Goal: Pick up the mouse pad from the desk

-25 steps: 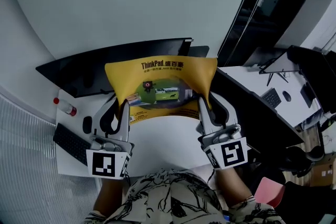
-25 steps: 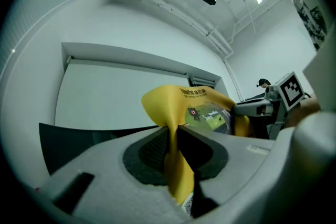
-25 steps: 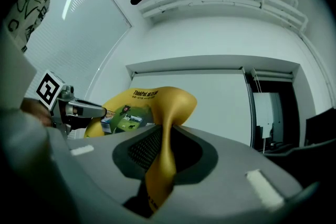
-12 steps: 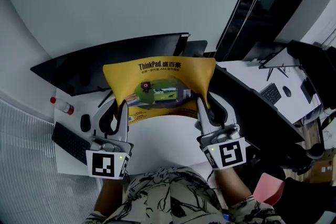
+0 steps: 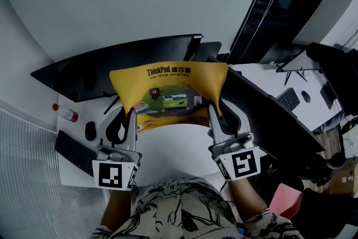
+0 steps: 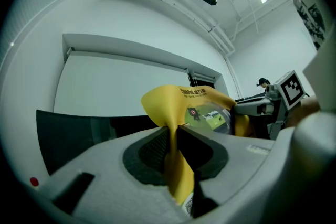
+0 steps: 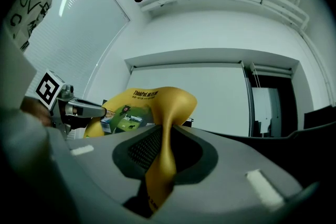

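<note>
Yellow mouse pad (image 5: 170, 95) hangs in the air over the white desk (image 5: 168, 148), held up between my two grippers. My left gripper (image 5: 131, 118) is clamped on the pad's left edge. My right gripper (image 5: 212, 116) is clamped on its right edge. In each gripper view I see the thin yellow sheet pinched tight between the jaws. The pad's printed side faces me, with a green picture in the middle.

Near the desk's left edge sit a black keyboard (image 5: 75, 153), a black mouse (image 5: 90, 131) and a small bottle (image 5: 66, 113) with a red cap. I cannot tell what is in the bottle. A dark screen (image 5: 112, 61) stands along the desk's back edge, behind the pad.
</note>
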`<state>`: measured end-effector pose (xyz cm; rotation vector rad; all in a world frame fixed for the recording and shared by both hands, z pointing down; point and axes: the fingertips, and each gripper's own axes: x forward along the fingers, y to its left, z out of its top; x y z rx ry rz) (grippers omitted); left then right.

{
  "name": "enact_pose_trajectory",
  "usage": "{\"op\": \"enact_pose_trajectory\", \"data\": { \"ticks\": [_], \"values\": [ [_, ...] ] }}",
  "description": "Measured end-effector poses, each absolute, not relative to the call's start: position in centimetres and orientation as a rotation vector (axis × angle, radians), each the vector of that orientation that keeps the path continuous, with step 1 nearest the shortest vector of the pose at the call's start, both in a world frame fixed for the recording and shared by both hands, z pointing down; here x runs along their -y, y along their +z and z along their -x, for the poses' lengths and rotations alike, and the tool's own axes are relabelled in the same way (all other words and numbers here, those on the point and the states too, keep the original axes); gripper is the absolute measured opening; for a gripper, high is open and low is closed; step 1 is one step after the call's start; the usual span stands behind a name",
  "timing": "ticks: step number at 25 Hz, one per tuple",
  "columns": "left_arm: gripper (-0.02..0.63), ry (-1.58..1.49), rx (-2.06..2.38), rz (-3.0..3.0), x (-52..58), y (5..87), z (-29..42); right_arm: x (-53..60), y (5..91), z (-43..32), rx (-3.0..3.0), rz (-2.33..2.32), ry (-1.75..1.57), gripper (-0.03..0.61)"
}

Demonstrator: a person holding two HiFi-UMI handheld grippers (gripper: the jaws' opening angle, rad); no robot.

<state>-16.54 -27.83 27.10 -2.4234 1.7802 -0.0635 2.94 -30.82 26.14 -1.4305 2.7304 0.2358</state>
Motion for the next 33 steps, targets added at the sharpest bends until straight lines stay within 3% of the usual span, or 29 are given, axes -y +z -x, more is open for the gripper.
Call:
{"op": "enact_pose_trajectory", "data": {
  "ticks": [33],
  "values": [
    [0.066, -0.089, -1.773, 2.413, 27.7, 27.3, 16.5, 31.0, 26.4, -2.8, -2.737, 1.417, 0.252, 0.074]
  ]
}}
